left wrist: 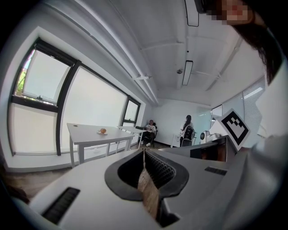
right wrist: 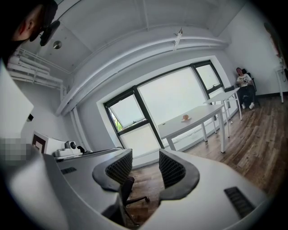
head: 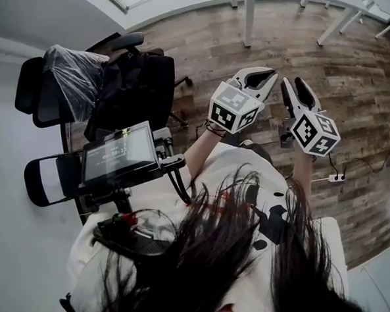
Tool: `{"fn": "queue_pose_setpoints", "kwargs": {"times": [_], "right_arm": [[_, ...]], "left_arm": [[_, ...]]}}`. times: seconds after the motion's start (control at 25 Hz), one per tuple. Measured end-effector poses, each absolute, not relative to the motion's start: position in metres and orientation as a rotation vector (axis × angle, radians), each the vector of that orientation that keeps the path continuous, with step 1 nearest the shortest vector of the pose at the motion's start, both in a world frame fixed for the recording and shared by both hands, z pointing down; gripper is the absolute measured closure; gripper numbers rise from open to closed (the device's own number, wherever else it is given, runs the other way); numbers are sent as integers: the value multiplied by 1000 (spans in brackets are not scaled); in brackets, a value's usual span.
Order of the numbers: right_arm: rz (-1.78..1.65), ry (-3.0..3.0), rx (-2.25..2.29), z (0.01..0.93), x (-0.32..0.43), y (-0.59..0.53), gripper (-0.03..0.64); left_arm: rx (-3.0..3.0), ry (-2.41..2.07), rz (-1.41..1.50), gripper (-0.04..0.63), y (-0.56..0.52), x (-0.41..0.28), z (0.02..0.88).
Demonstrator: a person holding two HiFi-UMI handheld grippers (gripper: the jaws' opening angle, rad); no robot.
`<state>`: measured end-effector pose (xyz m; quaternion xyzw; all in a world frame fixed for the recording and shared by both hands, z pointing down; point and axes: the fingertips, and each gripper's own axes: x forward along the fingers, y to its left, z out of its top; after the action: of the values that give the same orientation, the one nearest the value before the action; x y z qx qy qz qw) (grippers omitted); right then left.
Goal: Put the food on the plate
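Food — a small orange item — sits near the middle of the white table by the window, well apart from both grippers. Left gripper has its jaws clenched tip to tip, grasping nothing; right gripper — jaws apart, nothing between them

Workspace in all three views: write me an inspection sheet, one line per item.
Surface: white table by the window, far off.
Job's things: small orange food on the table, on what may be a plate.
Clutter: office chair with black bag.
Grippers: left gripper tongs together, empty; right gripper tongs apart, empty.
Cables: power strip with cord on the floor.
Surroundings: wood floor; seated person and standing person at the far wall.
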<state>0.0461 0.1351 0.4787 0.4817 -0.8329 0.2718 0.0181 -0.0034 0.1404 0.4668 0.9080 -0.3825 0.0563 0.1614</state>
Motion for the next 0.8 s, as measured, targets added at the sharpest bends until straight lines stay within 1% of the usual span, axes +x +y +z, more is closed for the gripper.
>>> {"fn": "queue_pose_setpoints", "kwargs": {"times": [0.48,0.8], "right_arm": [[823,-2591,1513,475,49,157,422],[838,-2574,1515,481,49,146,422]], "left_arm": [[2618,-1086,159,584,162,-1,463],[2618,-1062,167,584,150,2,467]]}}
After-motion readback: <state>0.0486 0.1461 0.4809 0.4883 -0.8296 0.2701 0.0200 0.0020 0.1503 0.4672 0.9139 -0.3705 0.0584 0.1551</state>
